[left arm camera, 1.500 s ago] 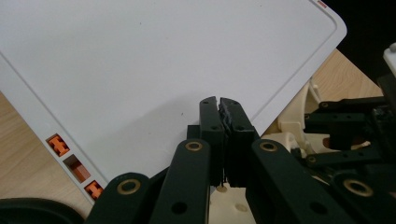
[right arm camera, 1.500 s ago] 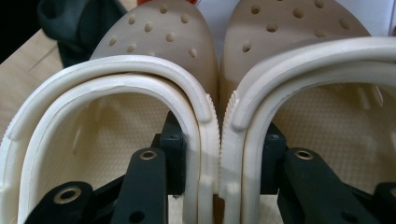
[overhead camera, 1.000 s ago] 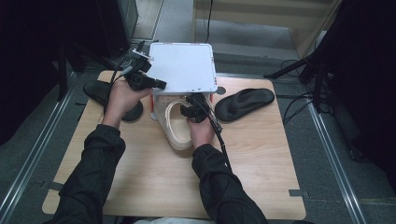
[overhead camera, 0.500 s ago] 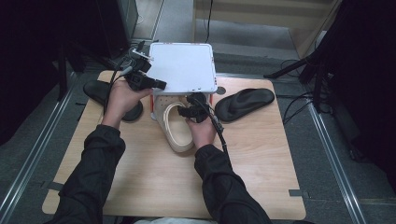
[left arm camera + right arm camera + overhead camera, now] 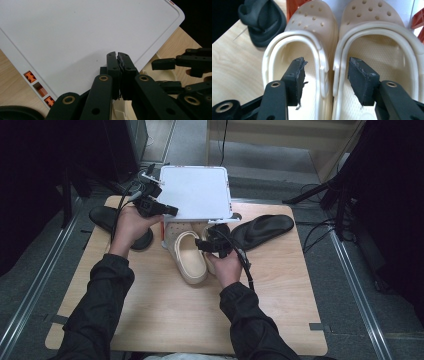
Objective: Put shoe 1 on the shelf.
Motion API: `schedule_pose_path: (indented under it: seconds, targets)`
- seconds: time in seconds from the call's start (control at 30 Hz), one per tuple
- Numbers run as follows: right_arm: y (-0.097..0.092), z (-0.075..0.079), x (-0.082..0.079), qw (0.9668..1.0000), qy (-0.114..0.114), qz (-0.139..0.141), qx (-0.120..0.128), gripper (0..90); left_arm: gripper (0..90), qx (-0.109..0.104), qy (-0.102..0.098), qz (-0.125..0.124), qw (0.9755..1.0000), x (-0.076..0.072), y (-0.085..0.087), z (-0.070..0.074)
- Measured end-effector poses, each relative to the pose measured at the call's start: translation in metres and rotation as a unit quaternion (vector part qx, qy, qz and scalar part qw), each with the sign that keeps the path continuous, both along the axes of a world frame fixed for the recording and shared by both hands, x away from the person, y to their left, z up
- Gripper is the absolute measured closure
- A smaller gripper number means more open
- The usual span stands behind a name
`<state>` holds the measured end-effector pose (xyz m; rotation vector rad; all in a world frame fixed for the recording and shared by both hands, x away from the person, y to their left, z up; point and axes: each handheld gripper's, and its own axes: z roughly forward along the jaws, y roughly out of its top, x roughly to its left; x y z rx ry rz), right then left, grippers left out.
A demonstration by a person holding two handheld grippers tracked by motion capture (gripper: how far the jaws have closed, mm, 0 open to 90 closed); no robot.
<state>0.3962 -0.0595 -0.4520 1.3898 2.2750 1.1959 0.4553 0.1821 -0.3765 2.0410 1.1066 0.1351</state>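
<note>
Straddling the inner walls of two cream perforated foam clogs (image 5: 372, 62), the right tool (image 5: 325, 75), jaws just opened, grips nothing; their long axis runs frame-upward under the white plastic lid (image 5: 82, 37), pinched by the closed left tool (image 5: 118, 56).

On the wooden tabletop (image 5: 280, 285) the left gripper (image 5: 167, 211) meets the near-left edge of a white lid (image 5: 197, 190), which is raised and tilted over the toes of the clogs. Just beside the right gripper (image 5: 207, 245), on its left, lies a cream clog (image 5: 187, 257), with a second cream clog directly beneath that gripper and mostly covered by it. The right gripper's jaws have just been opening. A black sandal (image 5: 262, 230) lies beyond it to the right; another black sandal (image 5: 107, 220) sits under the left hand (image 5: 132, 225).
</note>
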Motion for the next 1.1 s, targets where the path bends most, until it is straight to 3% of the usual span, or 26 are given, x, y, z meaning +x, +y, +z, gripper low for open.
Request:
schedule_pose_path:
  seconds: [0.13, 0.43, 0.73, 0.87, 1.1]
  targets:
    - [-0.006, 0.002, -0.012, 0.9998, -0.016, 0.009, -0.003, 51.0, 88.6, 0.000, 0.000, 0.001, 1.0000, 0.000, 0.000, 0.000]
    - [-0.017, -0.002, -0.044, 0.9990, -0.013, 0.041, 0.012, 54.3, 88.5, -0.002, 0.001, 0.000, 1.0000, 0.000, 0.001, 0.000]
    - [-0.029, -0.018, -0.076, 0.9970, -0.002, 0.075, 0.020, 60.7, 88.4, -0.001, 0.001, 0.001, 1.0000, 0.000, 0.000, 0.000]
    - [-0.033, -0.029, -0.086, 0.9958, 0.004, 0.084, 0.036, 62.7, 88.6, -0.001, 0.001, 0.000, 1.0000, 0.000, 0.000, 0.000]
    - [-0.031, -0.042, -0.099, 0.9949, -0.001, 0.097, 0.027, 68.1, 88.6, -0.001, 0.000, 0.000, 1.0000, 0.000, 0.000, 0.000]
